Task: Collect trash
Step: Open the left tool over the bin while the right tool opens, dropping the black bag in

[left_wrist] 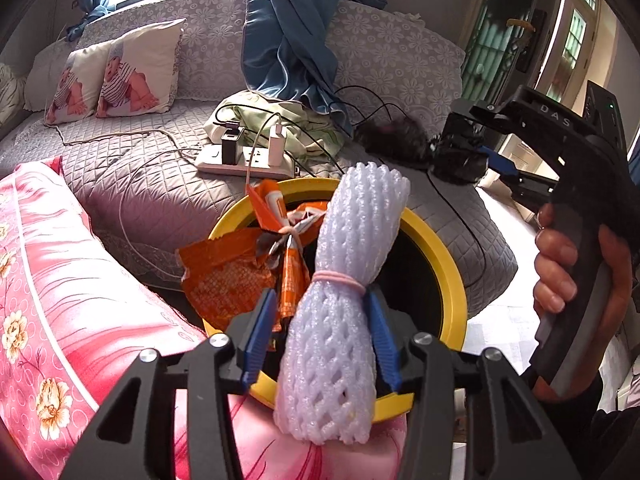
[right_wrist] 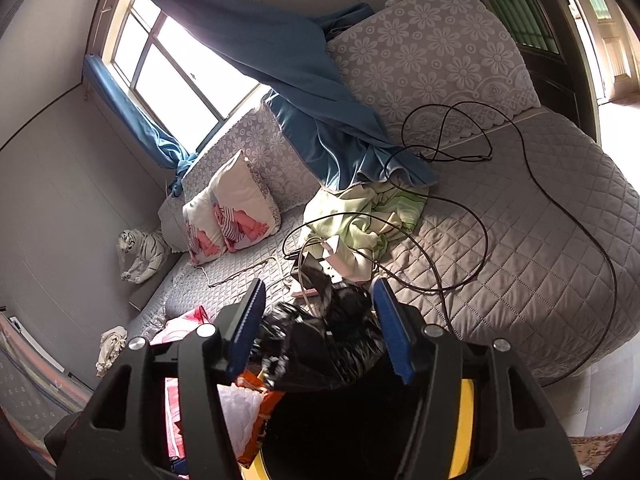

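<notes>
A round bin with a yellow rim (left_wrist: pixel 436 248) stands between the grey bed and a pink quilt, with orange wrappers (left_wrist: pixel 228 280) at its mouth. A white foam net bundle (left_wrist: pixel 340 280) tied with a pink band hangs over the bin between the blue pads of my left gripper (left_wrist: pixel 320 300). The right pad touches it, the left pad stands off, so the gripper is open. My right gripper (right_wrist: pixel 319 286) is open over the bin's rim (right_wrist: pixel 464 420), with a crumpled black plastic bag (right_wrist: pixel 320 344) loose between its fingers. A hand (left_wrist: pixel 568 272) holds that gripper's handle at the right.
A white power strip (left_wrist: pixel 248 160) with chargers and trailing cables (right_wrist: pixel 532 184) lies on the grey quilted bed (right_wrist: pixel 540 260). A green cloth (right_wrist: pixel 360 216) and a blue curtain (right_wrist: pixel 304 92) lie behind it. The pink floral quilt (left_wrist: pixel 60 280) borders the bin on the left.
</notes>
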A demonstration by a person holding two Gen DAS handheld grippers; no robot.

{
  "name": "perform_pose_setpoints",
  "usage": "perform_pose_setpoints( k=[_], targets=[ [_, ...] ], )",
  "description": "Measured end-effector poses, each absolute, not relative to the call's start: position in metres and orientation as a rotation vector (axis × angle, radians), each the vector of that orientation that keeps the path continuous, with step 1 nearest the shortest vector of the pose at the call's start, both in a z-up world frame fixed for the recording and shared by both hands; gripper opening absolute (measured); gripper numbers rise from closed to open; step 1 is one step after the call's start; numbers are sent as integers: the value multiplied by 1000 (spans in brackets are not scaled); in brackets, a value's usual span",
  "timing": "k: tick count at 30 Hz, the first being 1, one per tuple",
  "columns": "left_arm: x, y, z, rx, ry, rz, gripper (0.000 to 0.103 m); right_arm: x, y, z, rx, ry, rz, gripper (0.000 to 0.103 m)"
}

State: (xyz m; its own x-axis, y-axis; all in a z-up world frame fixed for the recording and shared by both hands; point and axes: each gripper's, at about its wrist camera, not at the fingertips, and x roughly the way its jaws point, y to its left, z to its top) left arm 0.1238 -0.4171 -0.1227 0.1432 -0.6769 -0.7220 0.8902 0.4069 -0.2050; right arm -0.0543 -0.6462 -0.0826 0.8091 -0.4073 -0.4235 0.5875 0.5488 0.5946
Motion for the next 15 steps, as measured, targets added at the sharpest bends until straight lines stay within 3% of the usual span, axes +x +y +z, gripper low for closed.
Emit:
perform_pose_setpoints(
  k=[1,2,15],
  targets=[
    [125,-414,-122,291,847,-1139,63,-56,-647,-82,793,246,-605,55],
    [127,-412,-121,278,844,-1131,65,-57,-648,-81,797,242,-607,55],
    [138,-370,-81,152,800,-1089,65,-67,-624,-45,756,187,-543,56]
  ],
)
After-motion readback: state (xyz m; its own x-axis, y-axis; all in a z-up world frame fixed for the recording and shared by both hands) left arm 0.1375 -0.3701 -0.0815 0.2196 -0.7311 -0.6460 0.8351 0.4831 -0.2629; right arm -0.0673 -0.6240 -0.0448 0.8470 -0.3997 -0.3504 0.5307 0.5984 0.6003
